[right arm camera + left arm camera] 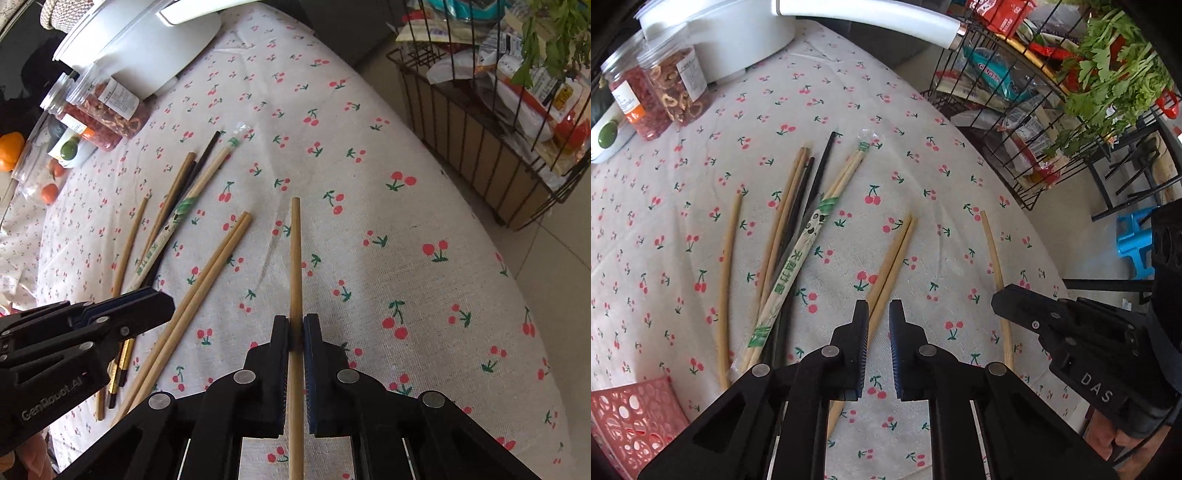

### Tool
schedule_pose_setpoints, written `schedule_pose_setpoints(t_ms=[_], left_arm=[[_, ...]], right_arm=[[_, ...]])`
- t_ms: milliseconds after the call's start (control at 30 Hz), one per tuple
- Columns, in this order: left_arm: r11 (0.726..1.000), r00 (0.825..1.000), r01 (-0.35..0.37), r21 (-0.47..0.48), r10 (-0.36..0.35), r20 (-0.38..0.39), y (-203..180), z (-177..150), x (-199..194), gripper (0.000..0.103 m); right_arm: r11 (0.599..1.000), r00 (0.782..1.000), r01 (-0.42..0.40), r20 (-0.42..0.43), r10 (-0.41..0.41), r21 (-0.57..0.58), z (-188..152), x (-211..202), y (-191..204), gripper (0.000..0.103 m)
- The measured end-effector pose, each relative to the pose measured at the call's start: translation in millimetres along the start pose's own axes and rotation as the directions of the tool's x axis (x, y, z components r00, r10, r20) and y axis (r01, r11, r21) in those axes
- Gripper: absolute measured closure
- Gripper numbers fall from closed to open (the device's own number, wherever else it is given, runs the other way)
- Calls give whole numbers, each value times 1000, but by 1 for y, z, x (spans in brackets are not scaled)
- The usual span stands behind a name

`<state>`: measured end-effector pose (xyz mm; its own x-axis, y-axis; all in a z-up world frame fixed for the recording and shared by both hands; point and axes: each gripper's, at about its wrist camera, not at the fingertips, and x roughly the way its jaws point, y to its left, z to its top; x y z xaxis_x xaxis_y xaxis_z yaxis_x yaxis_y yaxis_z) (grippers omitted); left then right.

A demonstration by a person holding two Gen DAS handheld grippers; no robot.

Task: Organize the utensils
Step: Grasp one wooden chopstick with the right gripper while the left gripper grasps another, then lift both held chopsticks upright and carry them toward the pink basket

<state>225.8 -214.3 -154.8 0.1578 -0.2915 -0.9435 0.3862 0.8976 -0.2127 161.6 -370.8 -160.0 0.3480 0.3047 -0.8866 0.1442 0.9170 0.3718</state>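
Several chopsticks lie on the cherry-print tablecloth (923, 122). A bamboo pair (892, 264) lies under my left gripper (878, 314), whose jaws stand slightly apart around it, not closed. A wrapped pair (805, 243), black chopsticks (822, 171) and loose bamboo ones (726, 280) lie to the left. My right gripper (295, 328) is shut on a single bamboo chopstick (295, 258) that points forward; it also shows in the left wrist view (995, 266). The bamboo pair also shows in the right wrist view (207, 280).
A pink perforated basket (631, 421) sits at the near left. Two jars of dried food (670, 92) and a white pot (738, 33) stand at the far left. A black wire rack (1052, 122) with packets and greens stands beyond the table's right edge.
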Motion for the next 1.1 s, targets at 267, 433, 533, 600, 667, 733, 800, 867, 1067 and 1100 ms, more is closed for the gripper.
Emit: schedule_pose_setpoints(t_ms=[267,433,533,600,667,733,800,867,1067,1100], left_arm=[[999,997,-53,13,53,-57,-1,6,19,93],[999,997,-51,5,51,-61,0,6,19,93],[995,993,-99,26,101,-57,-2,10,20,93],[993,992,-110,39,112,-62,-4,12,21,93],[991,989,-128,46,131,-73,-3,15,23,93],[990,985,-134,35,137,-101,0,16,30,93],[991,987,-129,45,133,-92,-1,16,30,93],[988,986,-141,65,146,-86,-4,16,31,93],[977,977,-201,75,205,-52,-14,19,36,94],[976,978,-204,80,207,-27,-16,18,33,96]], right_arm=[[999,1000,-6,-10,7,35,2,2,-11,98],[999,1000,-6,-12,6,35,1,0,-11,97],[999,1000,0,-15,1,35,1,0,-11,97],[999,1000,4,-19,-3,34,0,1,-11,97],[999,1000,9,-22,-8,32,0,2,-11,97],[999,1000,11,-25,-10,31,-1,3,-10,97],[1000,999,14,-30,-13,28,-1,4,-10,97],[1000,999,18,-33,-17,23,-1,5,-9,97],[999,999,34,-41,-33,14,-2,10,-5,97],[999,999,31,-38,-31,16,-2,9,-4,97]])
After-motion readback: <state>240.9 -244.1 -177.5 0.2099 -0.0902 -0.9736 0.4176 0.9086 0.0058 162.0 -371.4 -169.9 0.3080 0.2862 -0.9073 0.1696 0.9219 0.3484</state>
